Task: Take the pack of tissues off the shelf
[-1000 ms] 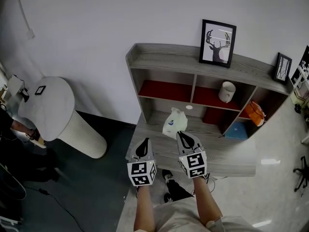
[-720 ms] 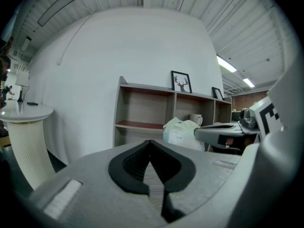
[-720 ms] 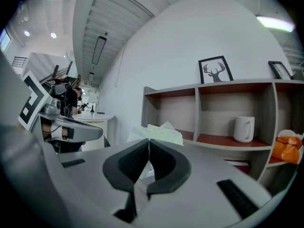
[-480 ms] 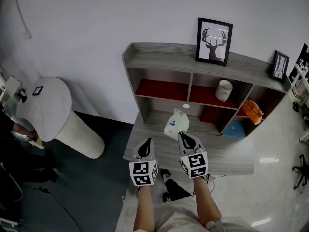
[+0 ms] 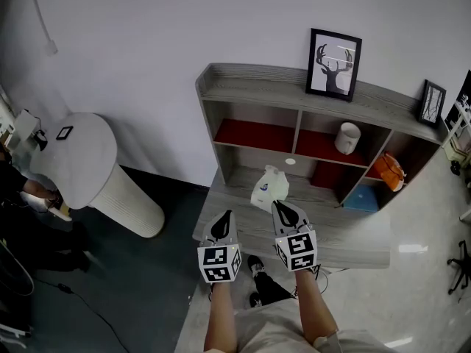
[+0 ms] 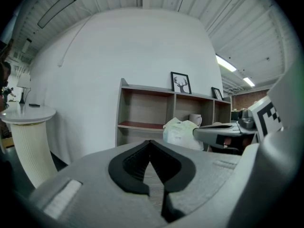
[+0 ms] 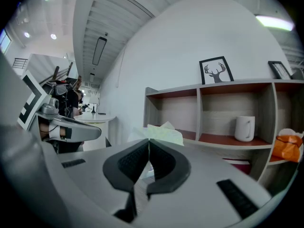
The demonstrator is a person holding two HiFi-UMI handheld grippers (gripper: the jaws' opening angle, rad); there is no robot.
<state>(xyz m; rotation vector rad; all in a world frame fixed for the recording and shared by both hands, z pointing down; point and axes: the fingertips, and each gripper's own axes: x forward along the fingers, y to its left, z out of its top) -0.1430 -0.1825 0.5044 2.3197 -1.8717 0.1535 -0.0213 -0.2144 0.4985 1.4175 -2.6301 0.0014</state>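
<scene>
The pack of tissues (image 5: 268,188), a soft white wrapper with a blue mark, is off the grey shelf unit (image 5: 294,94) and over the desk (image 5: 346,234). It sits right at the tip of my right gripper (image 5: 279,204), which is shut on the pack's near edge. In the right gripper view the pack (image 7: 161,131) shows just behind the closed tips of the right gripper (image 7: 149,140), with white wrapper visible in the gap below them. My left gripper (image 5: 223,213) hovers to the left, shut and holding nothing. The left gripper view shows the pack (image 6: 180,133) beyond the left gripper (image 6: 151,141).
The shelf holds a white mug (image 5: 346,138), an orange thing (image 5: 388,172) and a blue box (image 5: 362,197). A deer picture (image 5: 333,63) and a smaller frame (image 5: 431,103) stand on top. A round white pedestal table (image 5: 73,160) stands at the left, with a person's arm beside it.
Only the head view has shifted slightly. Both grippers and the pack keep the same places relative to each other.
</scene>
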